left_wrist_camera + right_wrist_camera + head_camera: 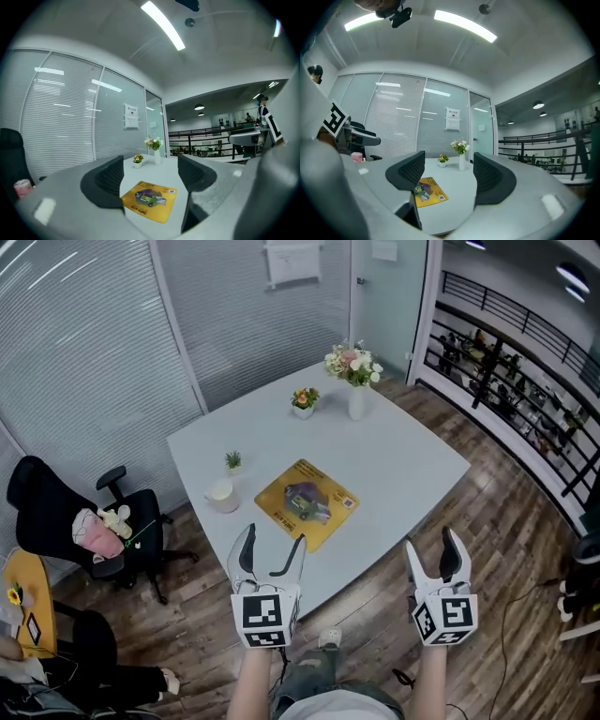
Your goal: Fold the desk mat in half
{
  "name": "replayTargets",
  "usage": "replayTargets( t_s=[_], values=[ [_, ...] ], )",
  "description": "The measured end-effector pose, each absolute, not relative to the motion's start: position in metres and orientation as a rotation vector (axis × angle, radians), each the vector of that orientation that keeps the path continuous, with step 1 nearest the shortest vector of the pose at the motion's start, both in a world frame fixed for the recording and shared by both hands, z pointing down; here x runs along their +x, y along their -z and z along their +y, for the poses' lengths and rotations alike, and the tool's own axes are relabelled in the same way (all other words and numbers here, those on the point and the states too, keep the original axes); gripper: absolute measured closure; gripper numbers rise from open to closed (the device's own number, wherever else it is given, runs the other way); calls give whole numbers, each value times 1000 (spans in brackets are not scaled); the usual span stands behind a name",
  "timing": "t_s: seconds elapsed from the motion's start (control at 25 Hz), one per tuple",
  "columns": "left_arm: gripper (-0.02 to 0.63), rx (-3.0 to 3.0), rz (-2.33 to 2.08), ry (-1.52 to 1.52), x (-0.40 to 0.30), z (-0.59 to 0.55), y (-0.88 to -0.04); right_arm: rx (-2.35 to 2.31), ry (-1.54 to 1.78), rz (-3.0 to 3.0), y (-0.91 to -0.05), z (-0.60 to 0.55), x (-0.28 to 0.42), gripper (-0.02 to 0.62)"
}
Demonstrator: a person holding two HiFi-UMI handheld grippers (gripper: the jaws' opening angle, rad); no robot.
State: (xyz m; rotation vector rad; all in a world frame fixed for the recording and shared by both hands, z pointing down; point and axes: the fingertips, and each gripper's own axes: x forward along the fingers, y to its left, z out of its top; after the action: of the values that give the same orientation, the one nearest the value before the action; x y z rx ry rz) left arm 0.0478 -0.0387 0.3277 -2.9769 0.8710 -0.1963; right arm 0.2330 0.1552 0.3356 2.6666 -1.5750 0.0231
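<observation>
The desk mat (307, 503) is a yellow rectangle with a purple and green picture printed at its middle and a small square code near one side. It lies flat and unfolded on the white table (412, 460). Its edges run roughly parallel to the table's, and it sits toward the near corner, closest to the near left edge.

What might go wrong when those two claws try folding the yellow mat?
The desk mat lies flat on the table, so the open left gripper and right gripper may push it instead of catching an edge. The white cup stands close beside the mat and could get knocked.
</observation>
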Motion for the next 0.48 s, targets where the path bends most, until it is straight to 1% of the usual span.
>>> replayTargets(
  t_s=[0.48],
  values=[
    [255,-2945,925,278,101,-126,-343,2567,-47,-1652,-341,54,295,261]
  ],
)
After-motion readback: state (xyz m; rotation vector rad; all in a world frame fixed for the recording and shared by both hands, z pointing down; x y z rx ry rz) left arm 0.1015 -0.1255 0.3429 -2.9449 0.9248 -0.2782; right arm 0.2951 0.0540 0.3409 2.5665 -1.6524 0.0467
